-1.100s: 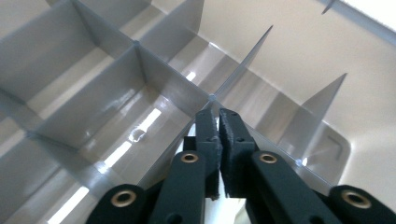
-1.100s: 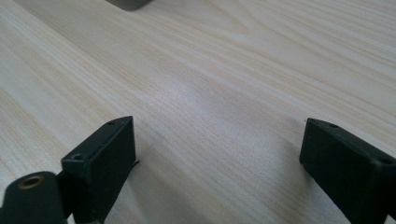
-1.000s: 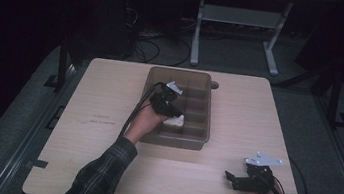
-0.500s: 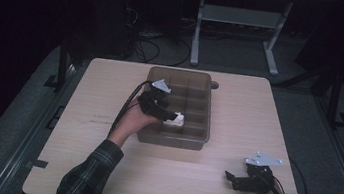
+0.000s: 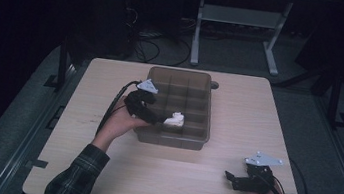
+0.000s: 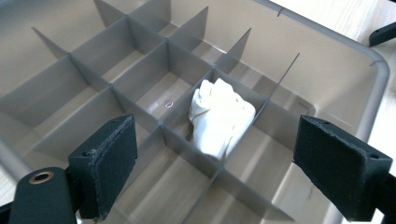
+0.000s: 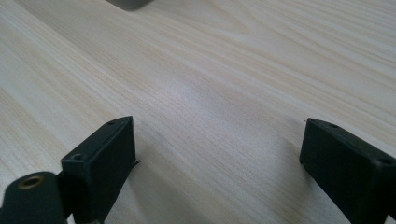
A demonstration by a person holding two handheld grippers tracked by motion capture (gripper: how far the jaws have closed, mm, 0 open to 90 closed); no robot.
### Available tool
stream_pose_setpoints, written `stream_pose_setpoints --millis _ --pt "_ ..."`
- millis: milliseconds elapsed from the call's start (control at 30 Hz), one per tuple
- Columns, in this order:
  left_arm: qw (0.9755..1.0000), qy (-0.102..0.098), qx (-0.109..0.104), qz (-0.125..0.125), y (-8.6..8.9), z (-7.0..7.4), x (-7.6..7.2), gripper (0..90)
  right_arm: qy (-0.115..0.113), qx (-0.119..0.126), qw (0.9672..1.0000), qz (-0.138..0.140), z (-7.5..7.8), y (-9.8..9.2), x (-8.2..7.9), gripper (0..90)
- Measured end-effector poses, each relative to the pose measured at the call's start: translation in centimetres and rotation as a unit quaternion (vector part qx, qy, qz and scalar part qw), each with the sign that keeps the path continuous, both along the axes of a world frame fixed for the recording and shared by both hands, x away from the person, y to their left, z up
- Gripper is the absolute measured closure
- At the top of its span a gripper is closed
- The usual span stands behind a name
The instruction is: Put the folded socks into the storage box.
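A grey plastic box (image 5: 181,72) with a grid of dividers stands mid-table. A crumpled white wad (image 5: 175,121) lies in one of its near compartments, loose, leaning on a divider (image 6: 219,116). My left gripper (image 5: 157,119) hovers over the box's near-left edge. Its jaws have just been opening and now stand wide apart (image 6: 224,165), with the wad ahead of them and below, touched by neither pad. My right gripper (image 5: 230,178) rests low at the table's near right, open, with bare wood between its jaws (image 7: 219,168).
The other compartments of the box (image 6: 327,70) that I can see hold nothing. The light wooden tabletop (image 5: 238,116) is bare around the box. Beyond the far edge, a metal stand (image 5: 240,20) and cables sit on the dark floor.
The left gripper has drawn back to the left and slightly up from the box's middle and opened. The white wad has stayed in its compartment. The right gripper has not moved.
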State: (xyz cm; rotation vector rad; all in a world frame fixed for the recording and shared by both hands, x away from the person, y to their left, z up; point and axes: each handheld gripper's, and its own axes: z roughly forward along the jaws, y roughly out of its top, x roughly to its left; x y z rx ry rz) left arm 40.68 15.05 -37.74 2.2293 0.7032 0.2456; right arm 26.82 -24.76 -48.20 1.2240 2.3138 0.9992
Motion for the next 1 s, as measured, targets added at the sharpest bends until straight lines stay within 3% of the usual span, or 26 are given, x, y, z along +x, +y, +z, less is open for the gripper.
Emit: stream_pose_setpoints --millis 667,1000 --pt "0.9992 -0.029 -0.026 0.004 5.0 -0.2 -5.5 13.3 0.000 0.000 1.0000 0.001 0.0 0.0 0.0 10.0" --pt "0.9989 -0.037 -0.028 0.008 7.1 -1.3 -7.8 13.4 0.001 0.000 1.0000 -0.001 0.0 0.0 0.0 10.0"
